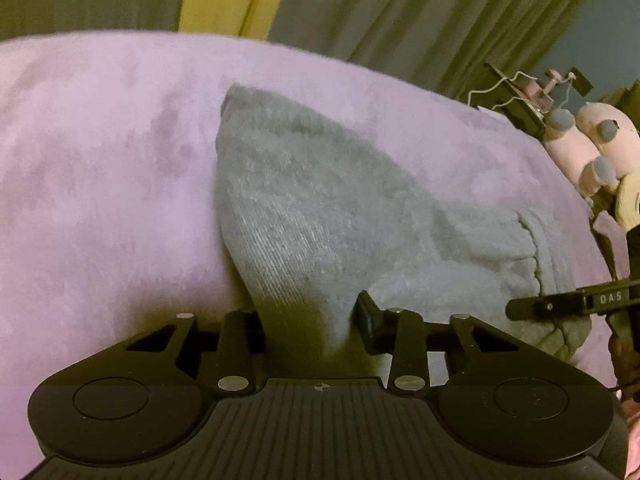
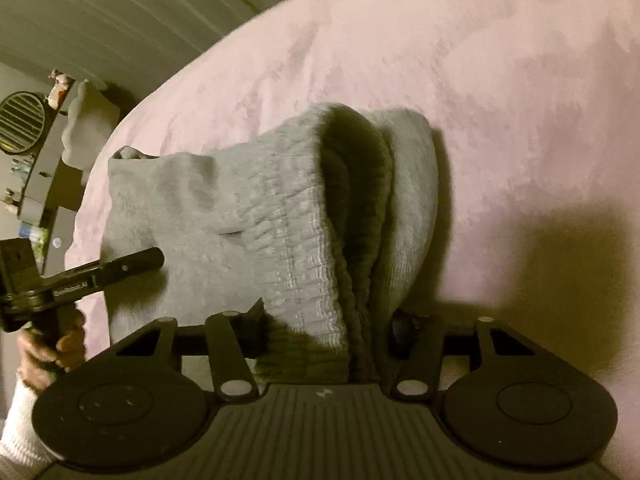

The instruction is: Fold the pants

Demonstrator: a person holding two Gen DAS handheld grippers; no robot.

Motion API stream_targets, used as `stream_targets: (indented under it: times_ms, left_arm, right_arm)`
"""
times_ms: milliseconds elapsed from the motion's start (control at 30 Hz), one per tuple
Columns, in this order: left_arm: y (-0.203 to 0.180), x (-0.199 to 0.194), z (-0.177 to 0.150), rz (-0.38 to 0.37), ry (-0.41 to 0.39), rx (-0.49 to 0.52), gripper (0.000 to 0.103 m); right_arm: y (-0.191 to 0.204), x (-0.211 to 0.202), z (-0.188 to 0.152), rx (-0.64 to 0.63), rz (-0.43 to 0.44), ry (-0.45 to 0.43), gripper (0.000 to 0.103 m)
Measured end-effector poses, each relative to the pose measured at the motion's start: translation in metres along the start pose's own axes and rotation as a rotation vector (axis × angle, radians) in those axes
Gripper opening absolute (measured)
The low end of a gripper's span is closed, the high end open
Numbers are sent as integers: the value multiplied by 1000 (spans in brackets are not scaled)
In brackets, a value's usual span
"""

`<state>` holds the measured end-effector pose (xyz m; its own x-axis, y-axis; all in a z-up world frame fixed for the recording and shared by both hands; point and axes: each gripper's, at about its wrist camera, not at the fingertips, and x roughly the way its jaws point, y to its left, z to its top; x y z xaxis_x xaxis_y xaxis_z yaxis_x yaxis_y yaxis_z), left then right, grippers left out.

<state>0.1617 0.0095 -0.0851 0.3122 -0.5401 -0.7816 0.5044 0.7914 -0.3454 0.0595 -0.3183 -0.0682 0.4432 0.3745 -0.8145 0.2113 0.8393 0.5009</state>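
Grey sweatpants lie bunched on a pink plush bed cover. My left gripper is shut on a fold of the grey fabric, which rises between its fingers. My right gripper is shut on the ribbed elastic waistband of the pants, whose layers stand up between its fingers. The right gripper's finger shows at the right edge of the left wrist view, over the waistband. The left gripper's finger shows at the left of the right wrist view, on the pants.
Grey-green curtains hang behind the bed. Pink plush toys lie at the bed's right edge. A round vent and a shelf unit stand beside the bed. A hand holds the left gripper.
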Motion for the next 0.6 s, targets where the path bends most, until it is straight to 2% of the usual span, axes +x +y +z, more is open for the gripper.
stream_targets:
  times_ms: [133,367,533,600]
  left_arm:
    - [-14,-7,16,-10,-27,37,37]
    - [-17,6,65,-4,-117,8,37]
    - [-15,36,95,69,-158,25,37]
    - [-12,56,102,96,-148,16,42]
  right_arm:
    - [9,-14,4,2,23,-37,51]
    - [10,-33,43,-12,6,-144,51]
    - [10,-24,85,-14,3,-191,51]
    - [9,-15,98,-16,-9,-207,51]
